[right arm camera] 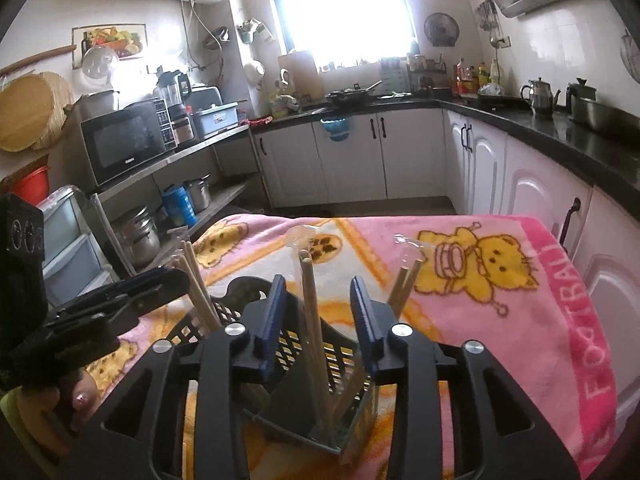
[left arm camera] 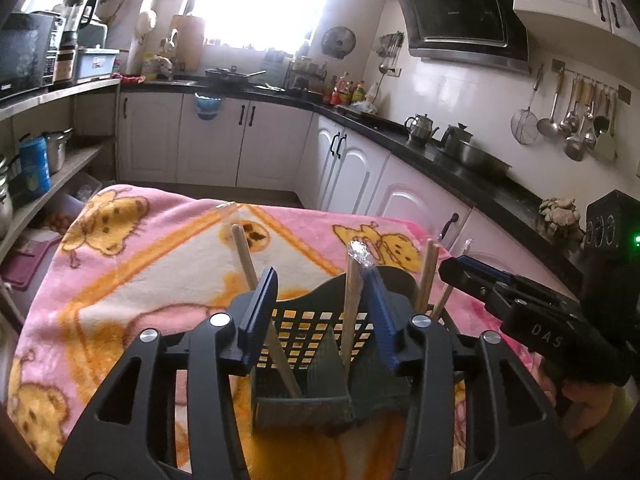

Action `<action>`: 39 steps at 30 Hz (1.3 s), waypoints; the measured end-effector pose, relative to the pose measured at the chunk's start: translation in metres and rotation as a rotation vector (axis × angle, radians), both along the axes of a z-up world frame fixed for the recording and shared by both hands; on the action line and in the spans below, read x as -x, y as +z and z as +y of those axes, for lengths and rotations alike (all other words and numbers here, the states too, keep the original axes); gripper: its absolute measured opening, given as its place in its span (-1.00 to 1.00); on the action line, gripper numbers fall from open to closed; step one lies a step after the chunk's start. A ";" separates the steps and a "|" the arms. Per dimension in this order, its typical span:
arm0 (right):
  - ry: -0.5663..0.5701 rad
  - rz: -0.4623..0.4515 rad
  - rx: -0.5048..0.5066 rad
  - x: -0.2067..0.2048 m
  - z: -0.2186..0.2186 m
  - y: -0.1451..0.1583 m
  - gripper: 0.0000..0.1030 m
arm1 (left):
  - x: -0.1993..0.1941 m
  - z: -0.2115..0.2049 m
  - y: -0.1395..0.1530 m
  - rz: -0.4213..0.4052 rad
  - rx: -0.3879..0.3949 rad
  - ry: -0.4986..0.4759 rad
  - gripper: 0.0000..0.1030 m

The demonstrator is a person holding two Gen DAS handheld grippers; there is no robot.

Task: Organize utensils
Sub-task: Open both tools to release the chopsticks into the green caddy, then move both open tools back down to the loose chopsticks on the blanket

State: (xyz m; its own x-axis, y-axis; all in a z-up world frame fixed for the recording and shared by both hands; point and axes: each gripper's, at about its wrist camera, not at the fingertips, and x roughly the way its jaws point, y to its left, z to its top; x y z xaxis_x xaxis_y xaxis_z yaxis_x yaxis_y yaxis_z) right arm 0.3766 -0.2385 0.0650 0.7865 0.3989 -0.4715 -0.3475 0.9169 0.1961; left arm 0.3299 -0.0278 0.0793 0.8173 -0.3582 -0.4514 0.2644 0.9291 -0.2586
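Observation:
A dark slotted utensil holder (left arm camera: pixel 308 364) stands on the pink cartoon blanket (left arm camera: pixel 132 264). Several wooden chopsticks in clear wrappers stand in it, one pair (left arm camera: pixel 354 300) near the middle. My left gripper (left arm camera: pixel 320 312) hovers over the holder, open and empty, its blue pads either side of the chopsticks. In the right wrist view the holder (right arm camera: pixel 320 364) sits under my right gripper (right arm camera: pixel 318 322), which is open and empty with a chopstick pair (right arm camera: pixel 312 312) standing between its fingers. Each gripper shows in the other's view, the right (left arm camera: pixel 500 292) and the left (right arm camera: pixel 120 296).
White cabinets and a black counter (left arm camera: pixel 440 148) with kettles run along the right. A shelf rack with a microwave (right arm camera: pixel 124 144), pots and a blue can stands left. Ladles hang on the right wall (left arm camera: pixel 576 120). The blanket's edge falls off at the far side.

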 end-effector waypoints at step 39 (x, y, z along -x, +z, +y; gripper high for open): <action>0.083 0.028 0.027 0.110 0.015 -0.010 0.25 | 0.117 0.057 -0.032 0.061 0.012 0.135 0.78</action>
State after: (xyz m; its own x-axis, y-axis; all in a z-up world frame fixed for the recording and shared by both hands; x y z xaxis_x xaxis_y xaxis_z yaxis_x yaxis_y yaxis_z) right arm 0.2668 -0.2231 0.0548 0.7373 0.4490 -0.5047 -0.4174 0.8903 0.1823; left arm 0.2129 0.0291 0.0474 0.8294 -0.2521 -0.4985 0.1202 0.9520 -0.2814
